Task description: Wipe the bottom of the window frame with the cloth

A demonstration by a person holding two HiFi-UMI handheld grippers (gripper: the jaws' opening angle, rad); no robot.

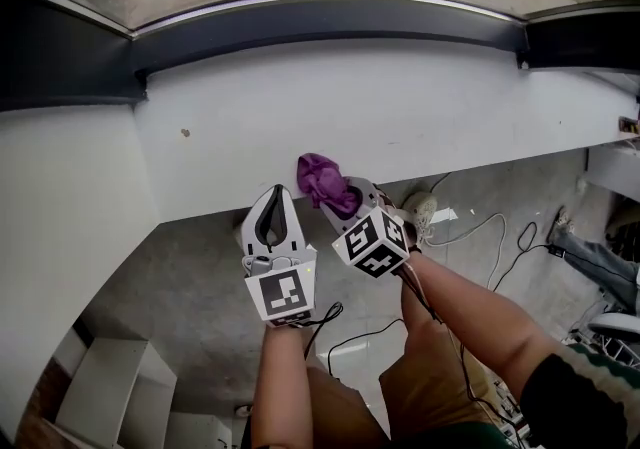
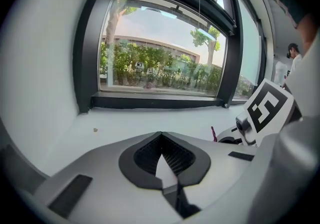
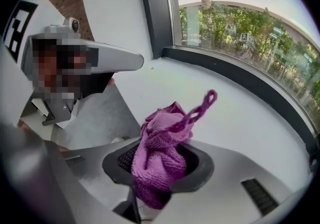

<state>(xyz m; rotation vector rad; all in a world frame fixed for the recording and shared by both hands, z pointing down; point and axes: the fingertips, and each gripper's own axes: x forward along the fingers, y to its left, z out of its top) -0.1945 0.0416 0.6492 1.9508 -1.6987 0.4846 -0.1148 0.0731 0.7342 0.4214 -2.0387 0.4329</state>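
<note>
**Cloth clamped in R gripper, short of the frame**

R gripper is at the front edge of the white sill, jaws closed on the purple cloth. In the right gripper view the cloth is bunched up between the jaws of the R gripper, w/ a loop of it sticking up above the wad. Can't tell if the cloth touches the sill.

L gripper sits just beside it, to its left, also at the sill's front edge. In the left gripper view the L gripper has its tips together and nothing between them, only bare sill showing thru the gap behind the tips. A sliver of purple peeks in at the right of that view, next to the R gripper's marker cube.

The dark window frame bottom runs across the far side of the sill, well apart from both grippers and the cloth. From the right gripper view that strip lies beyond the cloth, w/ white sill between.

A small speck sits on the sill off to the left. Below, cables trail over the grey floor.
</note>
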